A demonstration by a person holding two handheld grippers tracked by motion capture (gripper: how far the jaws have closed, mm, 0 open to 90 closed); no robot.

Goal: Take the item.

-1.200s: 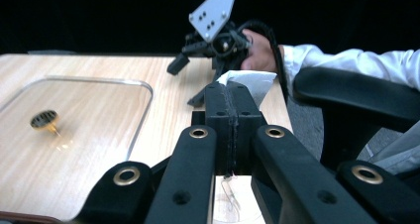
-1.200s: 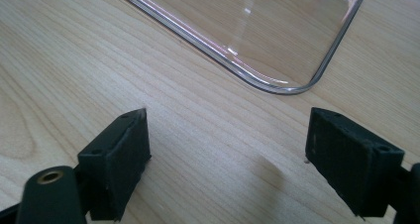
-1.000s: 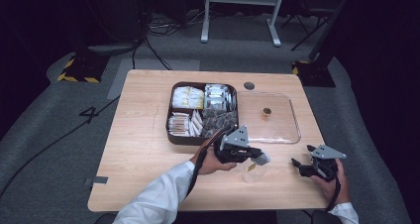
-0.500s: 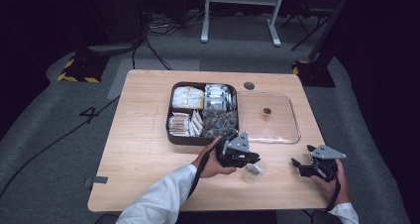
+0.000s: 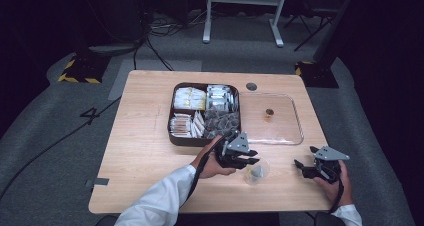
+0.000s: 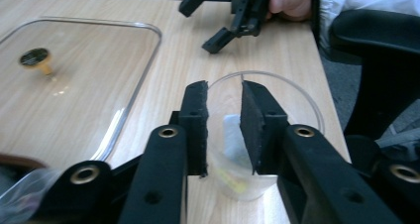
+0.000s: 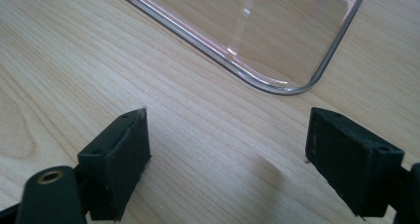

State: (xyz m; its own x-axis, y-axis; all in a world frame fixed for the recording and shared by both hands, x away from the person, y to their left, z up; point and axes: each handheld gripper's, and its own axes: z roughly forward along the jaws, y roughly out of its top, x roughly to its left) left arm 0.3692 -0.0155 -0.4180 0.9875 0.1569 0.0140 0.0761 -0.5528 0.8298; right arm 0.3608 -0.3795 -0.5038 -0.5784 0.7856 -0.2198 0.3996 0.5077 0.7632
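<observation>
Jaws of the left gripper (image 6: 224,130) stand slightly apart above a clear cup (image 6: 270,135) holding a sachet (image 6: 233,140); the right gripper (image 7: 228,169) is spread wide over bare table (image 7: 74,60).

The high view looked forward and down from above the person's side, taking in the whole table (image 5: 150,151) and the floor around it. The left gripper view rode low and close, facing along its jaws across a clear cup (image 6: 267,135) toward the far gripper (image 6: 233,16) and a clear tray (image 6: 79,80). The right gripper view sat closer still to the tabletop (image 7: 99,60), looking down past its jaws at one tray (image 7: 277,45) corner. All three views shared the tray (image 5: 272,118); the high and left views shared the cup (image 5: 256,172).
</observation>
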